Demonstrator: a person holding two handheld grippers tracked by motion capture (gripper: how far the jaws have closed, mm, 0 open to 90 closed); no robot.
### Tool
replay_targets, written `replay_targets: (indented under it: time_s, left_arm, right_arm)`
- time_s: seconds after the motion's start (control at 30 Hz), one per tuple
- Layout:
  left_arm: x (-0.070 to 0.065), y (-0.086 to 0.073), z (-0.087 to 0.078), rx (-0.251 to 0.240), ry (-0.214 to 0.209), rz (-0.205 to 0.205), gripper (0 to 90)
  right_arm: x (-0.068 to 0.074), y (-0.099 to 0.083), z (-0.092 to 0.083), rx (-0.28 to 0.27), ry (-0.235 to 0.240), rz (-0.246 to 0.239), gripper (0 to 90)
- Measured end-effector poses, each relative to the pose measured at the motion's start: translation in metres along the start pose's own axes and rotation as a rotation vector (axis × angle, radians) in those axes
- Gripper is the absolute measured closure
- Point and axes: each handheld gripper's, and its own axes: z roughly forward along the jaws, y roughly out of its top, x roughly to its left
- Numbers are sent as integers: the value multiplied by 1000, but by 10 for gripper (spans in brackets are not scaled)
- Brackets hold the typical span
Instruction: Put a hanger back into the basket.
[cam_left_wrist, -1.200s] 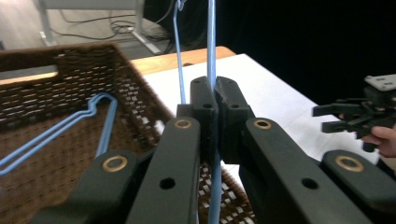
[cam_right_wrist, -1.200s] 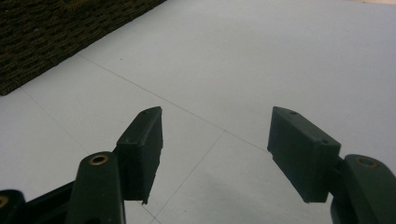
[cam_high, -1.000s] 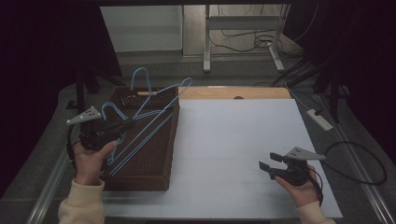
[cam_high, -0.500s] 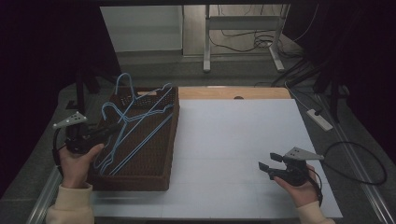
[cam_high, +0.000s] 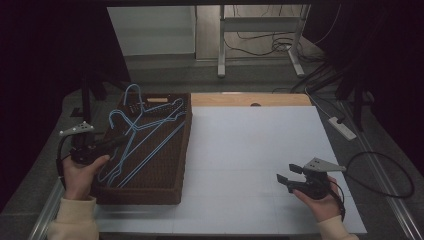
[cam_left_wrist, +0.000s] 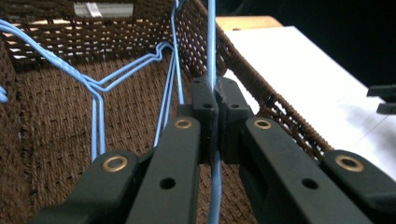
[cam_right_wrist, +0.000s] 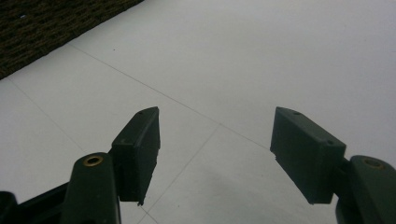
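My left gripper (cam_high: 119, 141) is shut on the wire of a blue hanger (cam_high: 146, 131) over the left side of a brown wicker basket (cam_high: 184, 150). In the left gripper view the pads (cam_left_wrist: 205, 100) pinch the thin blue hanger wire (cam_left_wrist: 212, 37), which runs straight up between them. More blue hangers (cam_left_wrist: 95, 86) lie inside the basket (cam_left_wrist: 261, 79), their hooks toward its far end. My right gripper (cam_high: 281, 181) stands open low over the white table top (cam_high: 250, 145) at the front right; in the right gripper view its jaws (cam_right_wrist: 215, 140) are wide apart with nothing between them.
A wooden board (cam_high: 250, 99) lies along the table's far edge. A white power strip (cam_high: 342, 127) and cables sit on the floor to the right. The basket's corner (cam_right_wrist: 46, 23) is at the top left of the right gripper view.
My left hand has moved left and down with the blue hanger, bringing it lower into the basket. The right hand has stayed where it was.
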Motion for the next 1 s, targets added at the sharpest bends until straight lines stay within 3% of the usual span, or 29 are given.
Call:
replay_targets:
  time_s: [0.23,0.33,0.4,0.47,0.6,0.7,0.77,0.9,1.0]
  left_arm:
    - [3,-2,9,52,-33,-16,872]
    - [5,-3,14,76,-22,-33,871]
    - [9,-3,24,130,4,-45,871]
    - [12,-3,29,139,12,-64,871]
    - [15,-2,32,175,70,-85,869]
    - [19,-1,33,206,122,-88,870]
    - [19,-1,33,216,130,-89,869]
    - [24,0,40,290,205,-90,867]
    - [27,-2,43,321,236,-89,860]
  right_arm:
    - [0,0,0,2,-2,-3,337]
    - [0,0,1,3,-1,-4,337]
    - [1,0,1,1,0,-3,337]
    - [0,0,1,2,0,-4,337]
    - [1,0,2,4,0,-7,337]
    - [2,0,2,6,2,-10,337]
    - [2,0,3,10,0,-15,337]
    - [3,0,3,13,1,-18,337]
    - [3,0,3,13,2,-19,337]
